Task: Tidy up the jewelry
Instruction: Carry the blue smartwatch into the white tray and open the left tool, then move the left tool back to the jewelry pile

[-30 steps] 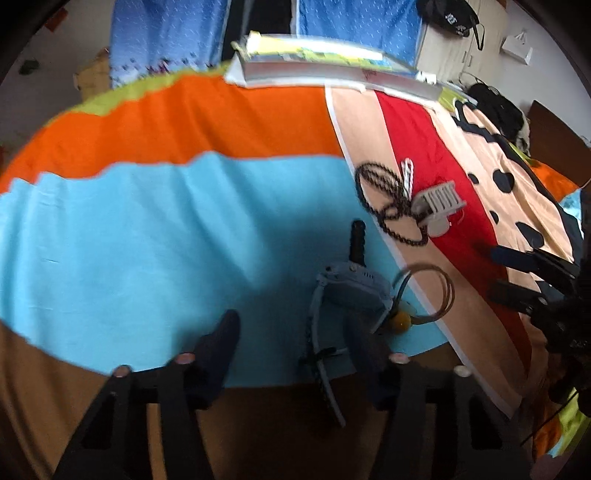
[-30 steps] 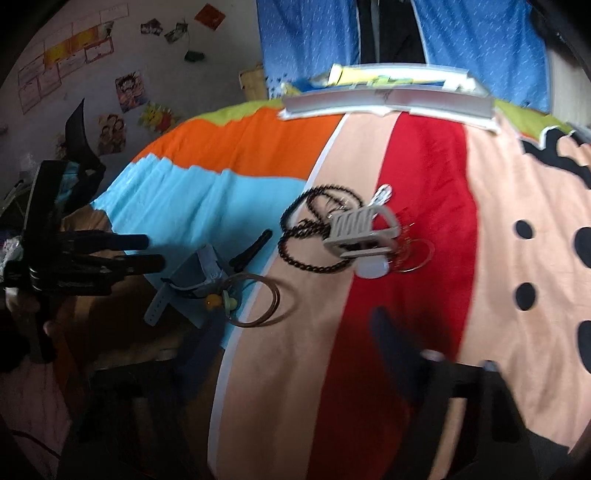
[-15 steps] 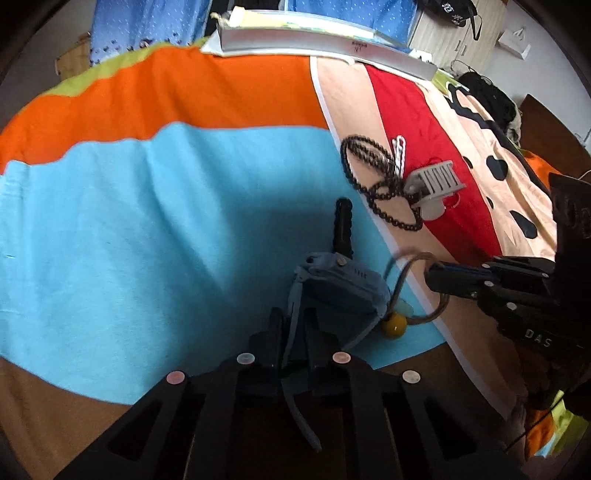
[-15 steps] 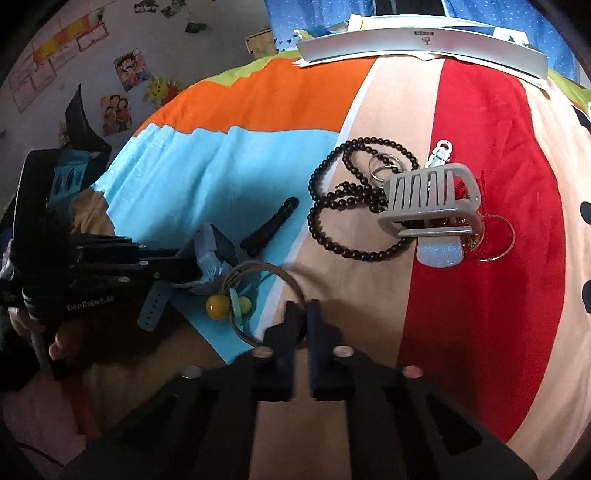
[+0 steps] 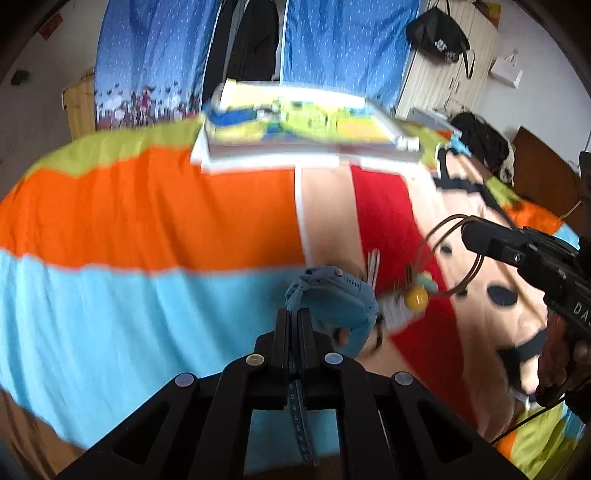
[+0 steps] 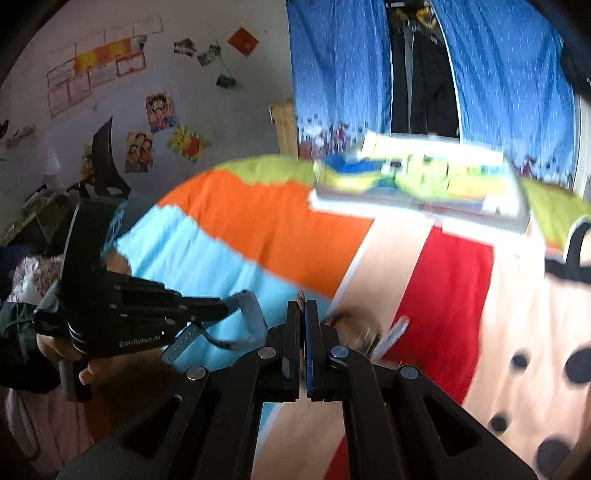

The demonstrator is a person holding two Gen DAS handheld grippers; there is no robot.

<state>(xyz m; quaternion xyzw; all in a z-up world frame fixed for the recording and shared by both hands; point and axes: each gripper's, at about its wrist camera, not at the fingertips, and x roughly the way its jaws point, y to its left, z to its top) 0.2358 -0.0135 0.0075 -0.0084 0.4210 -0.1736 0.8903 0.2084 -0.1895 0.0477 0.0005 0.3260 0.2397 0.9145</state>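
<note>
— Blue watch (image 5: 334,302) hangs above the bedspread (image 5: 147,302), its strap pinched in the left gripper (image 5: 294,325).
— And the right gripper (image 6: 305,314)?
— Pressed together on the brown hoop necklace (image 5: 448,254), probably; blur hides the contact.
— Lift both slowly, keep them apart so cord and strap don't tangle.

A bed is covered by a bedspread (image 5: 147,206) in broad bands of orange, light blue, red and peach, with black spots on the peach part at the right. At the far edge lies a flat stack of books (image 5: 303,136) with a yellow, green and blue cover. Behind it hang blue dotted curtains (image 6: 340,66) with dark clothes (image 6: 424,74) between them. A black bag (image 5: 437,35) hangs far right. Posters (image 6: 160,110) dot the left wall.
</note>
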